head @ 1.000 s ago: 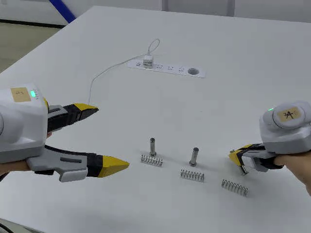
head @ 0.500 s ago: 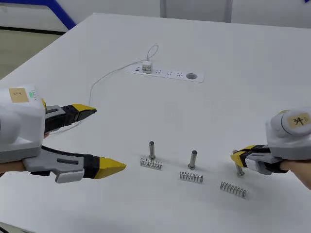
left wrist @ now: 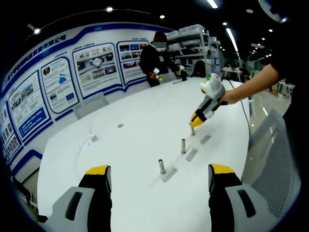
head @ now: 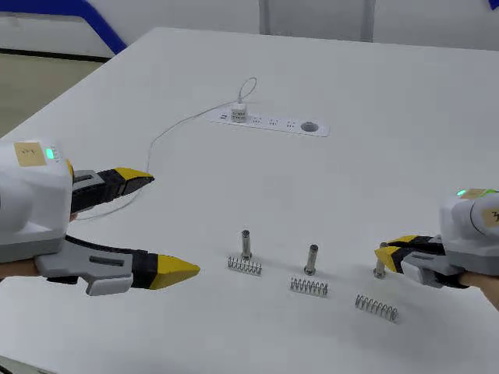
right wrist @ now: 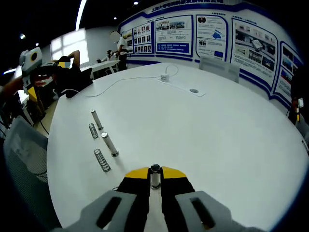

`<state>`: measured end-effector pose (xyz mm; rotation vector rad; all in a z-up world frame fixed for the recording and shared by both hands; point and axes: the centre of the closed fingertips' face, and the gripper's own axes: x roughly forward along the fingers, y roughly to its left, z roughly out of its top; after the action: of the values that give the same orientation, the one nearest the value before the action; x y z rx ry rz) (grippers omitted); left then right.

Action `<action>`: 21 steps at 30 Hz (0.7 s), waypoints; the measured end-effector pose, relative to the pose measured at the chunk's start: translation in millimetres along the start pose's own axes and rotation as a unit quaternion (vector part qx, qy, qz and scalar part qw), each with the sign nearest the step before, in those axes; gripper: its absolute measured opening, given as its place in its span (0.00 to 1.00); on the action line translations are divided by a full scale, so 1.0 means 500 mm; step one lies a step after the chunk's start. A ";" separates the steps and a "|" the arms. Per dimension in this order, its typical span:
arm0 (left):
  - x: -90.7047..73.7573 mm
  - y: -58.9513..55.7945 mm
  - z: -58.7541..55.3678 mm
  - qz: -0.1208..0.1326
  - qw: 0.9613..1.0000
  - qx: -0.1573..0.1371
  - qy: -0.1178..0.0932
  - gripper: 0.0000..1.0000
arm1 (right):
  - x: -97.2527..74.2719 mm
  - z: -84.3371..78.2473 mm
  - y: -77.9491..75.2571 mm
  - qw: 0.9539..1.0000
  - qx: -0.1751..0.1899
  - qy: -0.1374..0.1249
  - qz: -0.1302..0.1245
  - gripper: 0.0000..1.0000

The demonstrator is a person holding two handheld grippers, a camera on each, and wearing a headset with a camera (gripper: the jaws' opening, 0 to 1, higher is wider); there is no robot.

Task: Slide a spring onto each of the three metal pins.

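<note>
Clamping a smooth cylindrical pin (right wrist: pixel 155 169) in right gripper (right wrist: pixel 155 177), left gripper (left wrist: pixel 159 169) spread wide

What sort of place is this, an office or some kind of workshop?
Probably a lab or demonstration hall: blue-trimmed poster boards line the wall, storage shelves stand at the back, and another person stands beyond the long white table.

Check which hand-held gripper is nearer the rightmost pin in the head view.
Right. The right hand-held gripper is shut on that pin; the left hand-held gripper hangs open, well off to the other side.
</note>
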<state>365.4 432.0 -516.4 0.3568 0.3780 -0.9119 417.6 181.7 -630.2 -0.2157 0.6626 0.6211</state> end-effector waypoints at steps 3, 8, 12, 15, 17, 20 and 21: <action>0.003 -0.007 0.001 -0.003 1.000 0.003 0.001 0.84 | -0.003 -0.003 -0.004 1.000 -0.012 0.002 -0.001 0.08; 0.004 -0.012 -0.001 -0.006 1.000 0.005 0.003 0.84 | -0.011 -0.011 0.003 1.000 -0.005 0.004 0.003 0.08; 0.004 -0.013 -0.002 -0.008 1.000 0.007 0.005 0.84 | -0.016 -0.015 0.004 1.000 -0.006 0.010 0.004 0.09; 0.003 -0.013 0.002 -0.006 1.000 0.005 0.000 0.84 | -0.017 -0.017 0.004 1.000 -0.007 0.014 0.001 0.09; 0.001 -0.016 0.005 -0.008 1.000 0.000 -0.006 0.85 | -0.017 -0.017 0.005 1.000 -0.008 0.014 0.004 0.09; 0.000 -0.018 0.002 -0.007 1.000 0.003 -0.003 0.84 | -0.021 -0.011 0.006 1.000 -0.005 0.008 0.002 0.11; 0.000 -0.019 0.000 -0.007 1.000 0.003 -0.001 0.84 | -0.021 -0.011 0.004 1.000 -0.006 0.007 0.001 0.11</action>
<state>357.5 426.8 -517.7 0.3591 0.3754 -0.9279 407.1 176.5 -627.9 -0.2310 0.6730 0.6256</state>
